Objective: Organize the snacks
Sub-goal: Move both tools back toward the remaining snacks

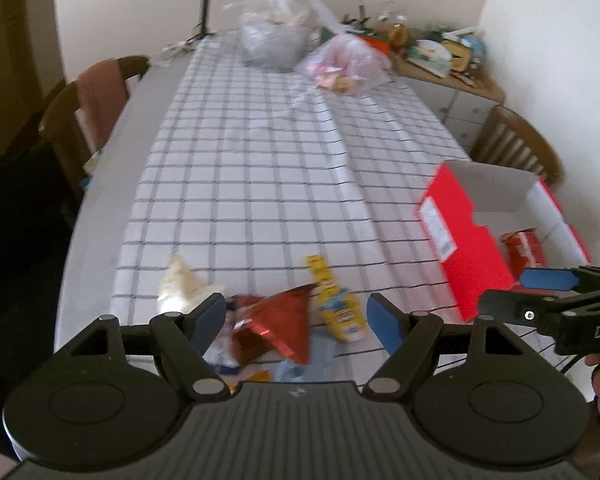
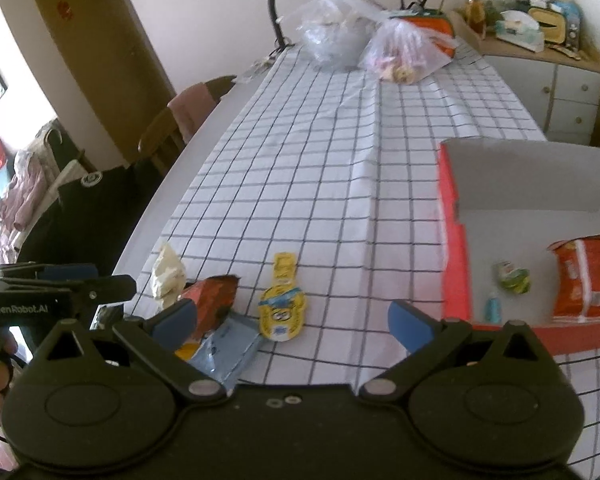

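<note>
Both grippers spread wide, holding nothing – left gripper (image 1: 298, 320) over the red foil packet (image 1: 278, 324), right gripper (image 2: 294, 320) near the yellow pouch (image 2: 282, 310). Cream wrapper (image 2: 166, 274) and blue packet (image 2: 228, 350) lie alongside on checked tablecloth (image 2: 320, 184) – red box (image 2: 454, 276) holds an orange bag (image 2: 586, 280).

The left gripper's fingers (image 1: 210, 316) partly hide the red packet (image 1: 278, 326).

Matte black linkages on left gripper (image 1: 298, 320) and right gripper (image 2: 292, 322), blue finger pads (image 2: 410, 324), silver pivot screws, white "GenRobot.AI" lettering at left edge.
</note>
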`<act>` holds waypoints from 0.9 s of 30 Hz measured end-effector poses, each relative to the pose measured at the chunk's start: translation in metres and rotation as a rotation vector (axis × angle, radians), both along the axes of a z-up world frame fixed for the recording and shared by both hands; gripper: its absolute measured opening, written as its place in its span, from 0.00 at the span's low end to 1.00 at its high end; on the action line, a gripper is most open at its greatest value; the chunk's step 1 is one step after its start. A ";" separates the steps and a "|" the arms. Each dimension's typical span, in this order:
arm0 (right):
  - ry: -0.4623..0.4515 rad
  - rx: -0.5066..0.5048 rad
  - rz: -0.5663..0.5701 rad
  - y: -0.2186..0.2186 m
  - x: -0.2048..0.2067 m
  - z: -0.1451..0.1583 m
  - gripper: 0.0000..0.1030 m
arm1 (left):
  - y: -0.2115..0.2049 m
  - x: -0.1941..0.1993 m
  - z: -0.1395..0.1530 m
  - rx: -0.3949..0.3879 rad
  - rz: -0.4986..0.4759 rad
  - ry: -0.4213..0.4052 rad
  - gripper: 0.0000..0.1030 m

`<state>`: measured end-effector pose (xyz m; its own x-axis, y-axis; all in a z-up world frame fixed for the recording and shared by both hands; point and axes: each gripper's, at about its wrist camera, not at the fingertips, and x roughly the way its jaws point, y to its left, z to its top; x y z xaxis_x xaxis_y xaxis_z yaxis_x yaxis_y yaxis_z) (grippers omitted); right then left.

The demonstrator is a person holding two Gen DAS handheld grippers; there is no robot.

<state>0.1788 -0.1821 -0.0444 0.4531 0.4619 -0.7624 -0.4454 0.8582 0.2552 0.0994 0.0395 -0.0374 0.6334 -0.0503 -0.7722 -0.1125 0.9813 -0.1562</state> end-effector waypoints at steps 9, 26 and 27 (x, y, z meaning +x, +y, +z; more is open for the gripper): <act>0.059 -0.011 0.047 0.041 0.000 -0.024 0.97 | 0.038 -0.016 -0.030 0.003 0.052 0.068 0.75; 0.076 -0.119 0.168 0.121 0.023 -0.073 0.94 | 0.079 -0.029 -0.109 -0.143 0.173 0.264 0.71; 0.075 -0.121 0.177 0.124 0.024 -0.076 0.94 | 0.082 -0.028 -0.113 -0.176 0.185 0.278 0.68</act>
<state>0.2028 -0.0579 -0.1204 0.3128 0.4324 -0.8457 -0.5752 0.7948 0.1936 0.0713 0.1214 -0.1499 0.4117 -0.1018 -0.9056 -0.3475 0.9011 -0.2593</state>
